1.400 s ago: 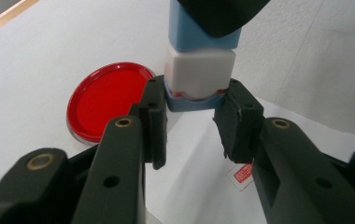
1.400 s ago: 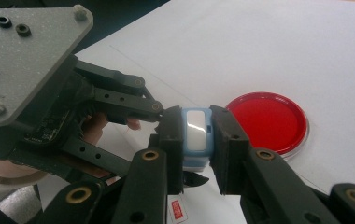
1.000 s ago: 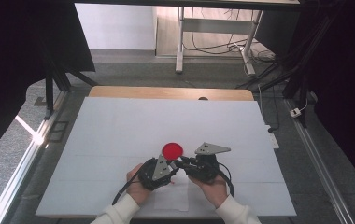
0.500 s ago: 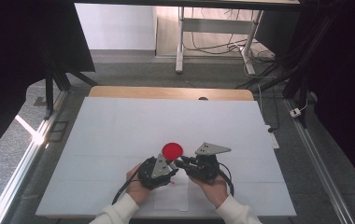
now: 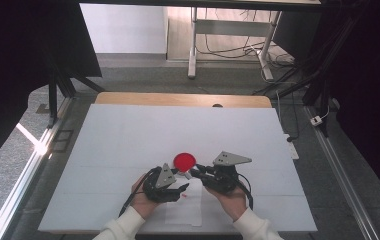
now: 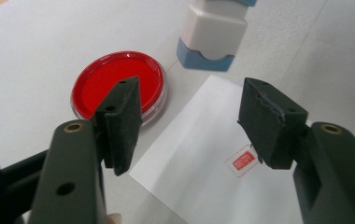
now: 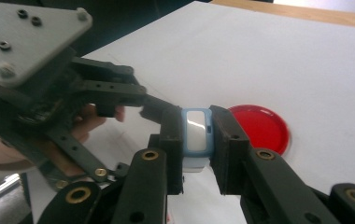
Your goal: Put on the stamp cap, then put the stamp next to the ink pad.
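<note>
A round red ink pad point(image 5: 184, 160) point(image 6: 118, 84) point(image 7: 259, 127) lies on the white table. My right gripper point(image 5: 195, 172) point(image 7: 196, 140) is shut on a small white stamp with a blue base point(image 6: 215, 35) point(image 7: 195, 133), held just above the table beside the pad. My left gripper point(image 5: 181, 191) point(image 6: 194, 126) is open over a white sheet of paper point(image 5: 185, 210) point(image 6: 199, 158); its jaws have just been opening and nothing is between them. A small red square imprint point(image 6: 243, 161) point(image 5: 184, 196) shows on the paper by the right jaw.
The white tabletop point(image 5: 128, 135) stretches far to the left, right and back. A wooden edge point(image 5: 178, 99) runs along its far side. Dark curtains and a metal frame stand beyond the table. In the right gripper view, the left gripper point(image 7: 119, 100) sits close on the left.
The left gripper's jaws now stand wider apart than before. Both hands and the stamp have stayed almost where they were.
</note>
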{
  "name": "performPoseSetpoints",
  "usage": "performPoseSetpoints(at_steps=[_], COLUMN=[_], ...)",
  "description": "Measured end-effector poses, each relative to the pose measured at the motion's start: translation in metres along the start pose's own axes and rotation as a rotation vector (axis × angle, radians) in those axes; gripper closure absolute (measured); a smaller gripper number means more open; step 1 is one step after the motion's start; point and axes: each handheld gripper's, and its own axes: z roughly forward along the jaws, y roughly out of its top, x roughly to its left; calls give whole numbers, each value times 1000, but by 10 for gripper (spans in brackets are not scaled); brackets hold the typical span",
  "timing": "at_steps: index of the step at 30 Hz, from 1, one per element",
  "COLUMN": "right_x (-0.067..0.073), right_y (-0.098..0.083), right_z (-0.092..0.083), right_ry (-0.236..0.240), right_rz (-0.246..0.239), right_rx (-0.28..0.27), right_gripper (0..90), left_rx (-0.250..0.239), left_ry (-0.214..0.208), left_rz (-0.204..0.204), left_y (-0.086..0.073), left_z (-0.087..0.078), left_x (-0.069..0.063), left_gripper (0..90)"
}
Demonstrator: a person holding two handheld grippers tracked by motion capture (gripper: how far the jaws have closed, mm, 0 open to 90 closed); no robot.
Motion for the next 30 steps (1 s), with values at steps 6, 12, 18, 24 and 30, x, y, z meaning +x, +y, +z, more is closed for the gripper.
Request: performPoseSetpoints(at_steps=[6, 12, 18, 24, 30], right_x=[-4, -7, -9, -13, -19], right_y=[0, 1, 2, 2, 3], right_z=[-2, -5, -7, -8, -10], right_ry=[-10, -27, -42, -59, -84], right_rz=[-27, -60, -87, -97, -110], right_rx=[-1, -11, -17, -15, -6], right_gripper=[751, 751, 751, 750, 750], left_rx=[7, 9, 18, 7, 9], left_ry=[-41, -36, -1, 22, 35], left_rz=[-32, -89, -138, -182, -195], left_y=[-6, -20, -38, -50, -58], left_z=[-15, -38, -60, -74, -84], left_x=[8, 21, 33, 41, 46], left_gripper=[363, 357, 351, 343, 334])
